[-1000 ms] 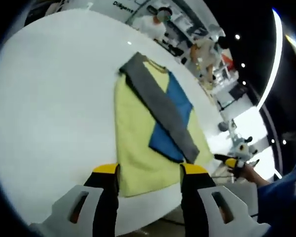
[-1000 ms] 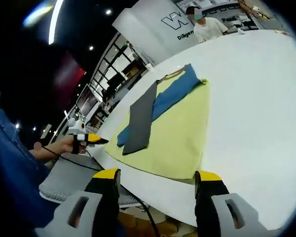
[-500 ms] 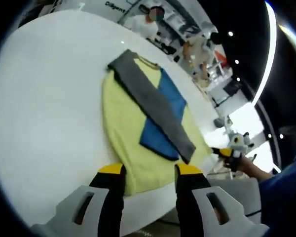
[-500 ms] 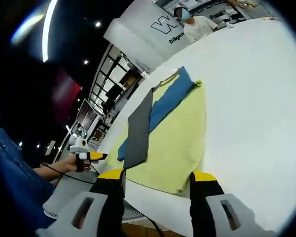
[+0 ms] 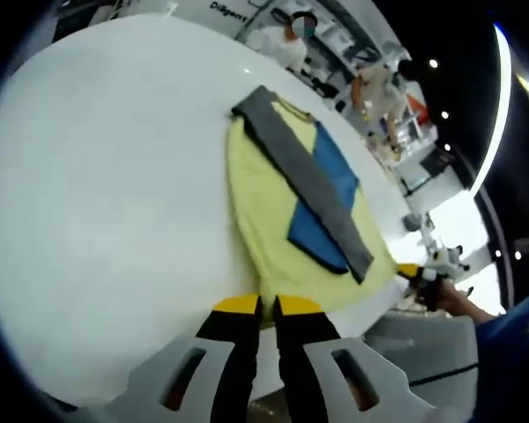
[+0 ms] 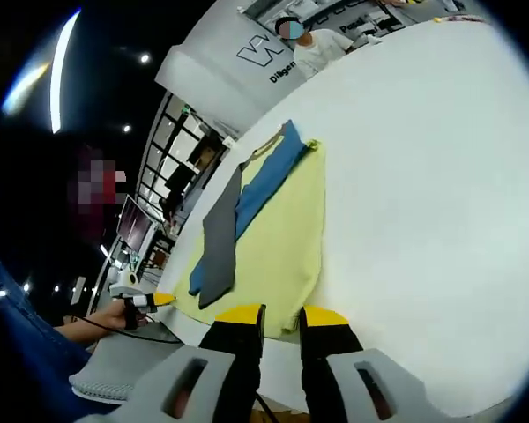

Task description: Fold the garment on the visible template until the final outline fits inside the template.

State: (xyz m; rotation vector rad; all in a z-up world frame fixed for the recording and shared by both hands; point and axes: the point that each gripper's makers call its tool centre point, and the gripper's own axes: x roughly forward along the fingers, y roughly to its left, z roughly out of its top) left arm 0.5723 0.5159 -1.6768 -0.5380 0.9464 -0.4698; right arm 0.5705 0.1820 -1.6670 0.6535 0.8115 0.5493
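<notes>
The yellow fabric garment [image 5: 264,207], its blue sleeve [image 5: 322,198] and grey sleeve [image 5: 313,172] folded inward, lies on the white round table [image 5: 97,194]. We clench the left gripper [image 5: 266,306] and right gripper [image 6: 280,315] on its hem corners; the lengthwise fold remains.

The left gripper [image 5: 266,307] has its jaws nearly together on the near hem of the yellow garment [image 5: 273,207] on the white table [image 5: 106,176].

One garment [image 5: 282,211] – two grippers (one table [image 5: 106,176]).
</notes>
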